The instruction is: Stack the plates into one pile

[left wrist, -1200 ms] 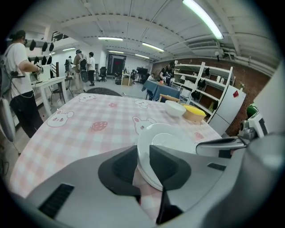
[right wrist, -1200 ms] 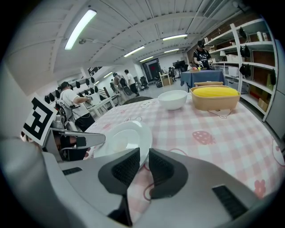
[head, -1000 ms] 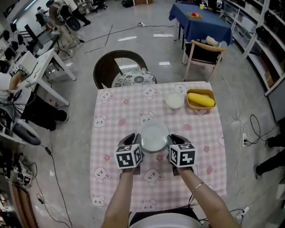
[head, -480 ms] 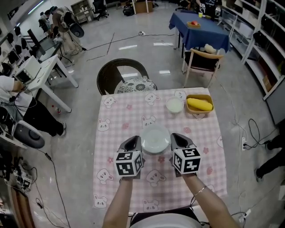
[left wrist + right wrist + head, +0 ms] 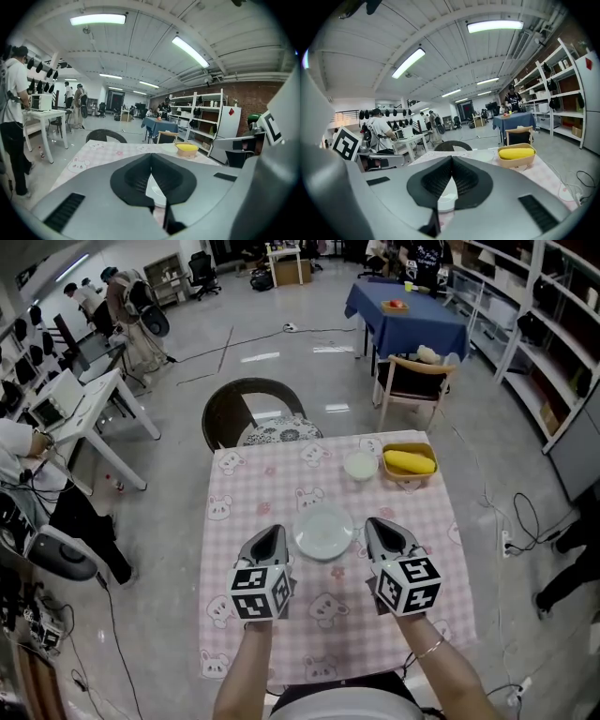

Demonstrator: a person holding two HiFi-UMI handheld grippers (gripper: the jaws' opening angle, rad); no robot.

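Both jaws-together and empty, left tool (image 5: 271,532) freshly so, right tool (image 5: 378,525); plate (image 5: 323,532) between.

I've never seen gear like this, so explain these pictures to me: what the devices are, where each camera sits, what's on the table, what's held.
A person holds a hand-operated clamp in each hand: the left gripper and right gripper. One picture comes from a head camera looking down; the other two cameras ride on the grippers, looking along their jaws. On the pink checked table lie a white plate, a small white dish and a yellow bowl. Both pairs of jaws are shut, holding nothing.
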